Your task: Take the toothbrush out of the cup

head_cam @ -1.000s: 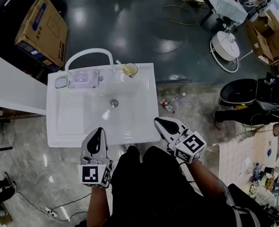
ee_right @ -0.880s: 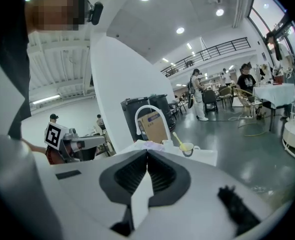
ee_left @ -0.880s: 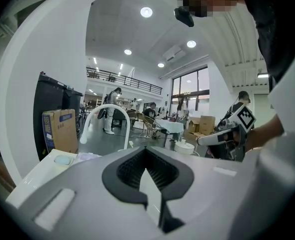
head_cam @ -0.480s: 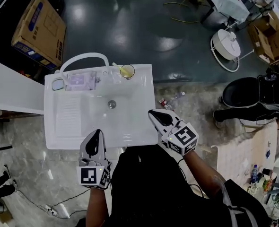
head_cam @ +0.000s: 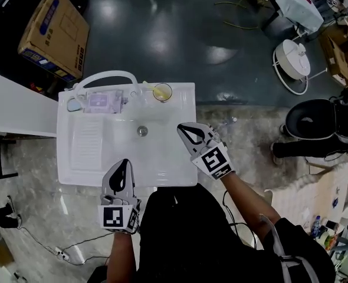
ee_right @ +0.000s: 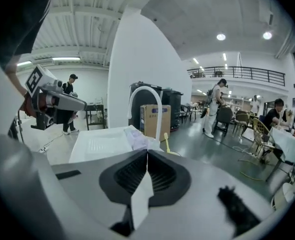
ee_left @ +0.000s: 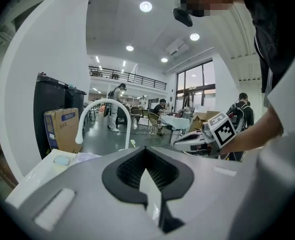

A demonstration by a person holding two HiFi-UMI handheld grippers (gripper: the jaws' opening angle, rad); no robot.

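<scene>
**Toothbrush untouched, both grippers short of the cup**

The cup stands on the back rim of the sink, just right of the tap. The yellow toothbrush is in it, leaning toward the tap. The right gripper view shows the brush handle poking up beyond the jaws, though the cup itself is hard to make out there.

The right gripper hovers over the right side of the basin, pointed toward the cup but well apart from it. Its jaws are together with nothing between them. The left gripper hangs at the near edge of the sink, jaws likewise closed and empty.

Nothing of the task is done. What is left, as I judge it, is to open the right jaws, reach the handle, clamp it and lift the brush clear.
</scene>
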